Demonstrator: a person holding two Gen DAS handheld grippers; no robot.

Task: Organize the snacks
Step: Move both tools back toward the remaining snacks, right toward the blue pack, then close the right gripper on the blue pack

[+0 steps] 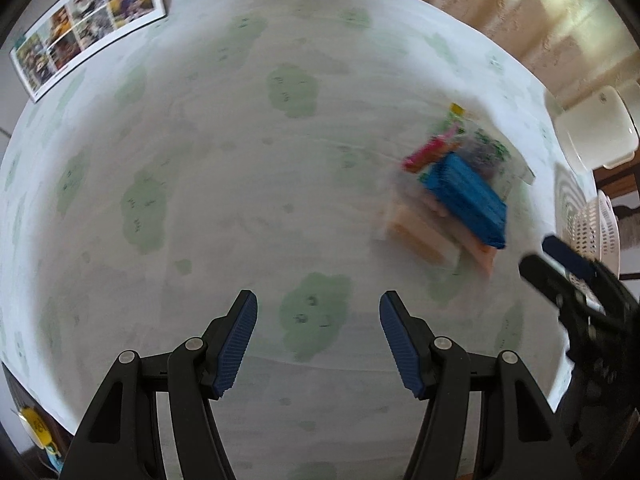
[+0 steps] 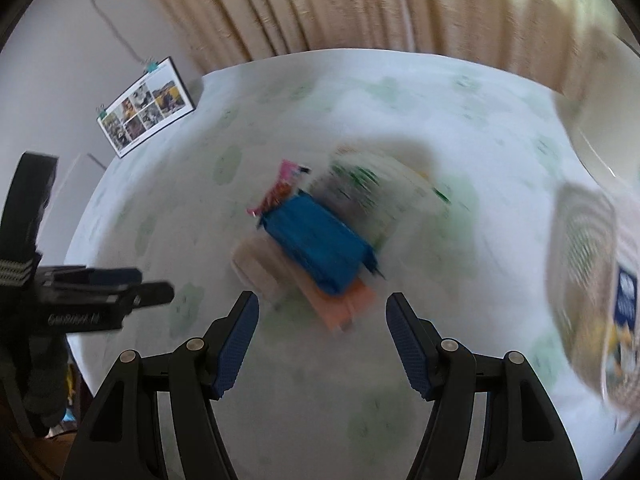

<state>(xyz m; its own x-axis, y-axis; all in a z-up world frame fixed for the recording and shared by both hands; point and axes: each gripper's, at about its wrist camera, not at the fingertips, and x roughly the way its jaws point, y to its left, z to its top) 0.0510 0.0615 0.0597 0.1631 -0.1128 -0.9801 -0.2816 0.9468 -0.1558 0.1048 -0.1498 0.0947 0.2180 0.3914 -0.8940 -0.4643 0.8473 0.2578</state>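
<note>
Blue-padded jaws of the left hand-held gripper (image 1: 318, 312) are standing apart, gripping nothing, over bare cloth on the counter (image 1: 200, 152). Likewise the right hand-held gripper (image 2: 322, 312) is hanging wide and empty just short of the snack pile (image 2: 316, 236), a blue packet (image 2: 320, 246) lying uppermost, likely lining up a pick for the white basket (image 2: 580, 264) nearby.

On the table (image 2: 360, 380), seen from the right wrist, the snack pile (image 2: 316, 240) lies at the middle, with the basket (image 2: 580, 280) at three o'clock of it and the photo sheet (image 2: 146, 106) at ten o'clock near the far edge. Within the pile, one packet (image 2: 320, 246) lies on top of the flat bars (image 2: 260, 268), another packet (image 2: 276, 192) juts out at eleven o'clock, and a bag (image 2: 372, 184) sits at one o'clock. The curtain (image 2: 360, 4) hangs behind the table at twelve o'clock.
</note>
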